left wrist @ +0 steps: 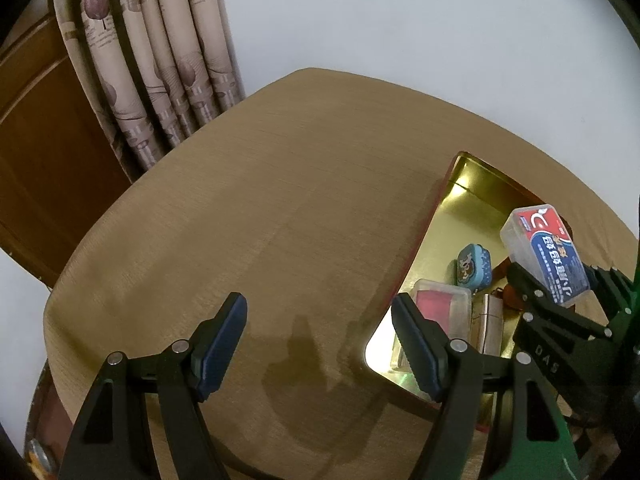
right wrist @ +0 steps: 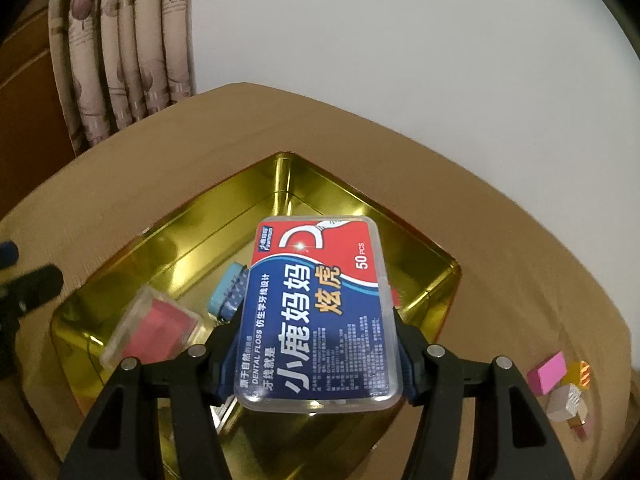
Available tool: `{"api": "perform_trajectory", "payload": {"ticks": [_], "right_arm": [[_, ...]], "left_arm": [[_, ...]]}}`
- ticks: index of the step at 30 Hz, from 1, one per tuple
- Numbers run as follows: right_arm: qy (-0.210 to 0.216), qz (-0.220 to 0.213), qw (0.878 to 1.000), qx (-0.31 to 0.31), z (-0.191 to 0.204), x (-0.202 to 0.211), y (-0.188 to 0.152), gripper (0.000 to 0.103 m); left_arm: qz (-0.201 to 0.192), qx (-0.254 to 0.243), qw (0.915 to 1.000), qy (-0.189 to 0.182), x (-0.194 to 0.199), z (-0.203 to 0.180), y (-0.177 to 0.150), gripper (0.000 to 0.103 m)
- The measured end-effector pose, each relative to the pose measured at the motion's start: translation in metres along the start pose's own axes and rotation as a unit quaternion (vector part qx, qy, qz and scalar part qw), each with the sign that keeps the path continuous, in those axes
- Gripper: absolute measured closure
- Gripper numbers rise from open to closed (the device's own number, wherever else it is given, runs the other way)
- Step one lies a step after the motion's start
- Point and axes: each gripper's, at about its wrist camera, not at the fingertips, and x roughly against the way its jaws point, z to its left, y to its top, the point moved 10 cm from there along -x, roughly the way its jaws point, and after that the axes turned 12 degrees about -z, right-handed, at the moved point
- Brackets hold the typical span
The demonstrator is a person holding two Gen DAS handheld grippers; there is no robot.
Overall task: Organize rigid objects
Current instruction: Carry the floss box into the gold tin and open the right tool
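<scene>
**Right wrist view: floss box held over the tin, long axis running straight ahead**

Right wrist view shows the right tongs (right wrist: 318,354) clamped on the near half of a clear dental floss box (right wrist: 316,312), one pad on each long side. The box's long axis runs straight out from the tongs, so its far end overhangs the open gold tin (right wrist: 192,236) directly below and ahead. Under the box, to the left of the tongs, a small blue tin (right wrist: 226,290) and a clear case with a red insert (right wrist: 154,328) already lie on the tin floor; the floor farther ahead looks bare. That bare stretch is likely where the box should go, lowered lengthwise. Off to the right, outside the tin, pink and wooden blocks (right wrist: 560,388) wait on the counter (right wrist: 520,260).

The left tongs (left wrist: 320,346) stand wide and hold nothing, over bare counter left of the tin, so the right hand is plainly the nearer one.
</scene>
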Motion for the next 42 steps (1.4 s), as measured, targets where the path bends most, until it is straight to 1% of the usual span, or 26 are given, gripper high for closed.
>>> {"api": "perform_trajectory", "payload": {"ticks": [10, 18, 22, 27, 32, 34, 39, 42], "right_arm": [[0.003, 0.0, 1.0, -0.006, -0.005, 0.003, 0.0, 0.041], [0.022, -0.008, 1.0, -0.014, -0.004, 0.014, 0.003, 0.04], [0.026, -0.022, 0.999, -0.021, -0.005, 0.025, 0.007, 0.038], [0.042, -0.028, 0.998, -0.029, -0.001, 0.036, 0.006, 0.038], [0.064, -0.034, 0.997, -0.026, 0.003, 0.049, 0.003, 0.037], [0.082, -0.037, 0.996, -0.027, 0.005, 0.056, 0.003, 0.037], [0.09, -0.05, 0.994, -0.035, -0.001, 0.071, 0.002, 0.037], [0.081, -0.061, 0.993, -0.054, -0.014, 0.081, 0.002, 0.037]], "left_arm": [[0.003, 0.0, 1.0, 0.0, -0.001, 0.0, 0.0, 0.031], [0.005, 0.0, 1.0, -0.002, -0.004, 0.001, 0.002, 0.031], [0.005, -0.003, 1.0, -0.001, -0.003, 0.0, 0.001, 0.031], [0.005, -0.004, 1.0, -0.001, -0.003, -0.002, 0.001, 0.031], [0.004, -0.006, 1.0, 0.001, -0.004, -0.003, 0.001, 0.031], [0.003, -0.007, 1.0, 0.002, -0.004, -0.003, 0.0, 0.031], [0.003, -0.008, 1.0, 0.003, -0.004, -0.003, 0.0, 0.031], [0.001, -0.012, 0.9999, 0.004, -0.004, -0.004, 0.0, 0.031]]}}
